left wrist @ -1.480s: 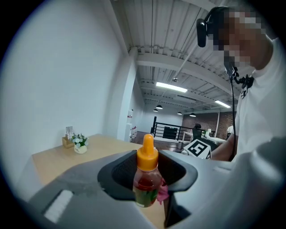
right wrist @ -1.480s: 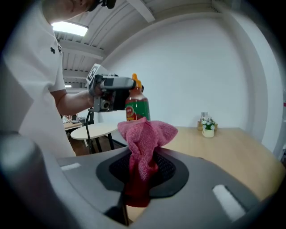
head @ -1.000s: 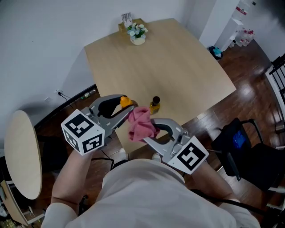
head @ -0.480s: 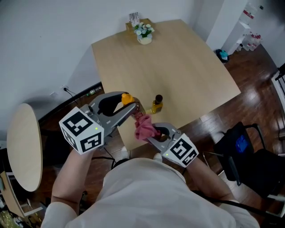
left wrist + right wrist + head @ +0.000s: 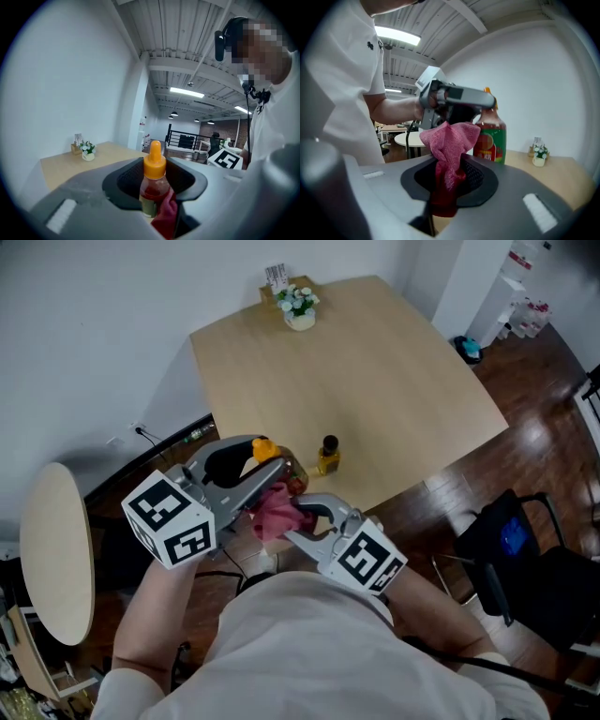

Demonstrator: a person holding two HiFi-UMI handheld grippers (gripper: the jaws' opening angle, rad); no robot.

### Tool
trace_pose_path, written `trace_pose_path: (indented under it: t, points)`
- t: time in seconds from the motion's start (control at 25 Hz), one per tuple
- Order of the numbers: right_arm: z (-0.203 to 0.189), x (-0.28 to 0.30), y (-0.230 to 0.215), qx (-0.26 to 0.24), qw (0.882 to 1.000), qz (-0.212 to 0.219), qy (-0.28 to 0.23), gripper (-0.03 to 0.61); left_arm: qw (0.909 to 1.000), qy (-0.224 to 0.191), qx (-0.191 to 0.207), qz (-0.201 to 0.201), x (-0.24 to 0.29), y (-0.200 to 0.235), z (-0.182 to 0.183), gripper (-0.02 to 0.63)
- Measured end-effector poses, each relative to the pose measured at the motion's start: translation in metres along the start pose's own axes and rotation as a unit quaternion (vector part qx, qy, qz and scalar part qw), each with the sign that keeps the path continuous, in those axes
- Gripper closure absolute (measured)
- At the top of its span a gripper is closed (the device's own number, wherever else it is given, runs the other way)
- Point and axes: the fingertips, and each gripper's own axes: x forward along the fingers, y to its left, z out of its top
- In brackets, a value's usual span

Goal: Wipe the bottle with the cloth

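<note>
My left gripper (image 5: 277,472) is shut on a sauce bottle (image 5: 292,474) with an orange cap, red contents and a green label, held upright above the table's near edge. The right gripper (image 5: 292,515) is shut on a bunched pink cloth (image 5: 274,513). In the left gripper view the cloth (image 5: 165,216) lies against the lower right side of the bottle (image 5: 153,183). In the right gripper view the cloth (image 5: 449,143) stands up from the jaws just left of the bottle (image 5: 490,138), and covers part of it.
A small dark-capped bottle (image 5: 327,457) of yellow liquid stands on the wooden table (image 5: 375,362) near its front edge. A pot of flowers (image 5: 299,306) sits at the far edge. A round side table (image 5: 54,563) is at left and a dark chair (image 5: 525,559) at right.
The right gripper has carried the cloth left and under the left gripper, from apart from the bottle to against it. The left gripper has kept hold of the bottle, nearly still.
</note>
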Motion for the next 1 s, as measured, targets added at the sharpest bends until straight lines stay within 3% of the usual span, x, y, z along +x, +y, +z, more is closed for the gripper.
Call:
trace_pose_path:
  t: [0.28, 0.6, 0.8, 1.0]
  points:
    - [-0.073, 0.005, -0.008, 0.042, 0.997, -0.009, 0.060, 0.492, 0.9999, -0.012, 0.002, 0.003, -0.014, -0.003, 0.009, 0.460]
    - [-0.094, -0.019, -0.040, 0.054, 0.993, -0.057, 0.090, 0.492, 0.9997, -0.013, 0.003, 0.020, -0.032, -0.001, 0.001, 0.460]
    - [-0.028, -0.038, -0.062, 0.023, 0.996, -0.084, 0.028, 0.492, 0.9996, -0.008, 0.002, 0.025, -0.044, 0.000, -0.005, 0.460]
    - [0.066, -0.045, -0.056, -0.028, 0.995, -0.067, -0.067, 0.492, 0.9999, 0.005, 0.001, 0.013, -0.046, -0.011, -0.021, 0.460]
